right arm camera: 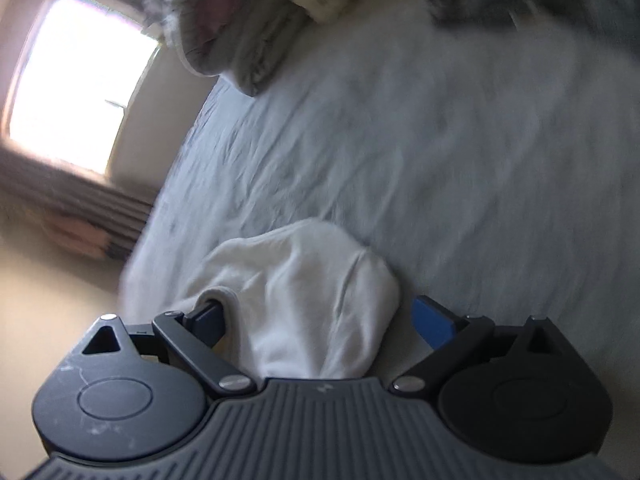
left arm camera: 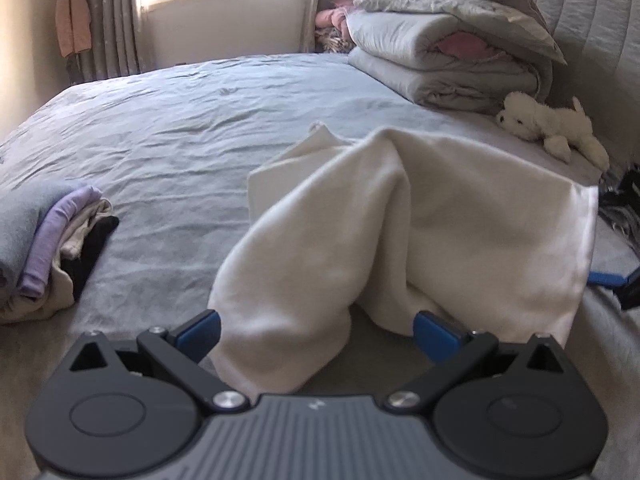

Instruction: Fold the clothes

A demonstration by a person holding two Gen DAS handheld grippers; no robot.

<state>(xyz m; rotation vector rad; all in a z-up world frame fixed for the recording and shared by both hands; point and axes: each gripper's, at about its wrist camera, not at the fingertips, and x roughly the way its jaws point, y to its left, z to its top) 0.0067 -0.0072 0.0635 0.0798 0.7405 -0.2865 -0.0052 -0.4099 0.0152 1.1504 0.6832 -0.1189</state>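
Note:
A white garment [left arm camera: 400,220] lies bunched on the blue-grey bed sheet [left arm camera: 180,120], one end raised toward me. My left gripper [left arm camera: 318,334] stands open, its blue fingertips wide apart on either side of the garment's near fold. The right gripper's blue fingers [left arm camera: 608,279] show at the garment's right edge. The right wrist view is tilted and blurred. There the right gripper [right arm camera: 320,320] is open too, with a lump of the white garment [right arm camera: 312,280] between its fingers and a hem draped over the left finger [right arm camera: 208,320].
A stack of folded clothes [left arm camera: 52,240], blue, lilac, cream and black, sits at the left. Folded grey duvets [left arm camera: 440,52] and a white plush toy [left arm camera: 556,128] lie by the padded headboard [left arm camera: 592,20]. A window and curtains are behind the bed.

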